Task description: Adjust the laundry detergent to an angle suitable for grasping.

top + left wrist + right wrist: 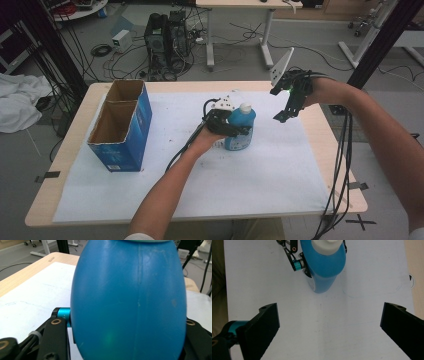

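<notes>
A blue bottle (241,127) with a white cap stands upright on the white sheet near the table's middle. My left gripper (239,131) comes at it from the left, and its jaws press on the bottle's two sides. In the left gripper view the blue bottle (130,302) bulges between the two black jaws of the left gripper (125,326). My right gripper (282,116) hovers above the sheet to the right of the bottle and points down. Its jaws stand wide apart with nothing between them. The right gripper (329,325) view looks down on the bottle (324,265) and the left gripper (298,263).
An open-topped blue cardboard box (120,125) with two compartments stands at the table's left. The white sheet (250,185) covers most of the wooden table (45,200). Black cables (340,165) hang off the right edge.
</notes>
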The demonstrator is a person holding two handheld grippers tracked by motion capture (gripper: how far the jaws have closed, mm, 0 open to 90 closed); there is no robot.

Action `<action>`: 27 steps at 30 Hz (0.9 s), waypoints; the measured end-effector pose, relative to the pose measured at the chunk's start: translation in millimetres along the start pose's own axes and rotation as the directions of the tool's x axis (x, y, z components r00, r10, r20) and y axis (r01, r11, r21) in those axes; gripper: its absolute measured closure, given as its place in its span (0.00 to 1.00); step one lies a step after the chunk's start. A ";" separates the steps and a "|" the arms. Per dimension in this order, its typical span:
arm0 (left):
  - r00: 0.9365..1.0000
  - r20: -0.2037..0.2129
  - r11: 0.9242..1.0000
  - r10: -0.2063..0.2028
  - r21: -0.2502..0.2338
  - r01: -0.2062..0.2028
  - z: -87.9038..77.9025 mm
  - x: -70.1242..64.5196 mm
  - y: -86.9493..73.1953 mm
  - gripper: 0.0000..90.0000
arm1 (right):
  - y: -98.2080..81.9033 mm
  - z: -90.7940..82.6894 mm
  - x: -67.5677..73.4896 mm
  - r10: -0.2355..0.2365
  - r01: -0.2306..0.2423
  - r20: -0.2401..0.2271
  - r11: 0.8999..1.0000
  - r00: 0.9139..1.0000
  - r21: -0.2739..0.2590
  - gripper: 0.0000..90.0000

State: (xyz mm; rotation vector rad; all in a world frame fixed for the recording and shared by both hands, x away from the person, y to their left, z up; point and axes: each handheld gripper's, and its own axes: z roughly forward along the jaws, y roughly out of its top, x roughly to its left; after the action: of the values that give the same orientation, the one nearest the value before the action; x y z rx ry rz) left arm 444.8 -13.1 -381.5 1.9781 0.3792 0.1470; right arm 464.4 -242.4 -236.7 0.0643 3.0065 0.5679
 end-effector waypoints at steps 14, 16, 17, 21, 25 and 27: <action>0.999 0.014 0.997 0.037 -0.064 -0.036 -45.0 -6.7 21.6 0.47 | -0.5 -3.5 8.1 0.010 -0.009 0.017 1.000 1.000 -0.005 0.01; 0.998 0.028 0.997 0.058 -0.062 -0.056 -57.9 -9.1 25.0 0.47 | 2.2 -4.1 11.9 0.000 0.000 0.020 1.000 1.000 -0.012 0.01; 0.997 0.033 0.996 0.067 -0.062 -0.065 -61.7 -10.6 25.9 0.47 | 2.8 -4.5 13.1 -0.009 0.009 0.019 1.000 1.000 -0.011 0.01; 0.993 0.072 0.995 0.090 -0.057 -0.086 -74.8 -17.3 28.5 0.48 | 4.3 -5.6 20.0 -0.007 0.007 0.022 1.000 1.000 -0.007 0.01; 0.986 0.110 0.992 0.123 -0.047 -0.118 -84.3 -23.4 30.2 0.48 | 5.1 -8.3 26.1 -0.011 0.012 0.031 1.000 0.999 -0.008 0.01; 0.982 0.133 0.990 0.135 -0.053 -0.129 -87.0 -25.8 30.5 0.48 | 5.5 -10.6 29.3 -0.014 0.015 0.035 1.000 0.999 -0.010 0.01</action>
State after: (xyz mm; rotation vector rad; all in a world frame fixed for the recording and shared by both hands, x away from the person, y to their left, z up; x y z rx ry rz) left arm 402.9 41.8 -315.2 1.9568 0.1548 0.1027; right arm 434.4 -239.5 -226.9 0.0509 2.9681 0.5743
